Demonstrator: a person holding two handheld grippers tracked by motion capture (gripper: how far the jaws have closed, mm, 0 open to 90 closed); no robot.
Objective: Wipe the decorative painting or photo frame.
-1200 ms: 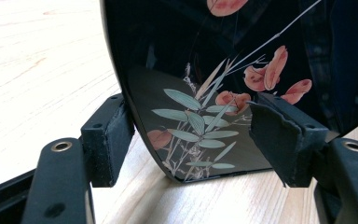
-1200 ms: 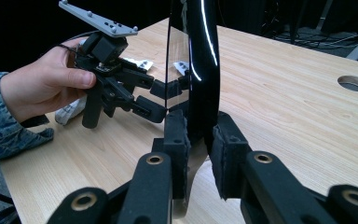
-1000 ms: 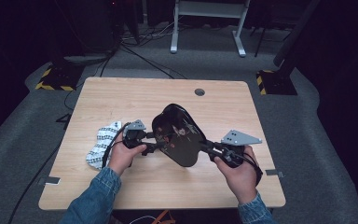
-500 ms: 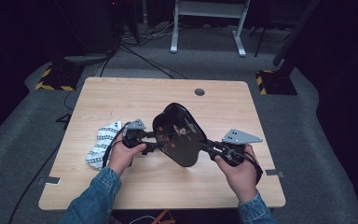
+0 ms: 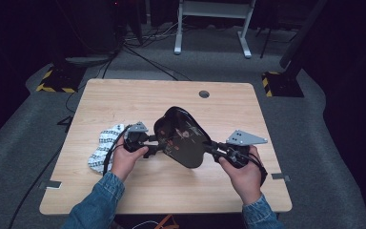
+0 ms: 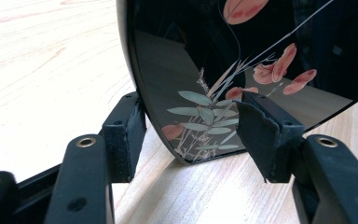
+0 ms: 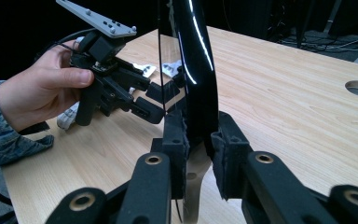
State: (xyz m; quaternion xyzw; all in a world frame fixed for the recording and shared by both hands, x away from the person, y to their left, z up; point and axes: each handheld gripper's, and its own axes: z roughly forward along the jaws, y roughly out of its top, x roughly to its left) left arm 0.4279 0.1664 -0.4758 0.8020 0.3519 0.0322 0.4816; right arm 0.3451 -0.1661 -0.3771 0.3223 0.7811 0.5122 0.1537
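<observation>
The black lacquered tray (image 5: pixel 180 137), painted with leaves and pink petals, stood on edge between my two tools, its lower rim resting on the counter (image 5: pixel 171 191). My right tool (image 7: pixel 198 149) was clamped on its rim: both pads pressed the thin black edge from either side, and I judged that this grip was what kept the tray upright. My left tool (image 6: pixel 191 135) straddled the opposite rim with its jaws apart; they had just been closing, with the tray's edge between them, yet one pad (image 6: pixel 126 130) stood just clear of the back and the other (image 6: pixel 261 135) stood just in front of the painted face, neither pressing. I took it that I meant to pinch the tray from both sides so that it could be lifted or turned without swinging on a single grip.

Beyond my left tool (image 5: pixel 140 140), on its outer side, a crumpled white cloth with a dark print (image 5: pixel 104 148) lay on the counter, near but apart from the tray. A round cable hole (image 5: pixel 204 94) sat near the far edge.
</observation>
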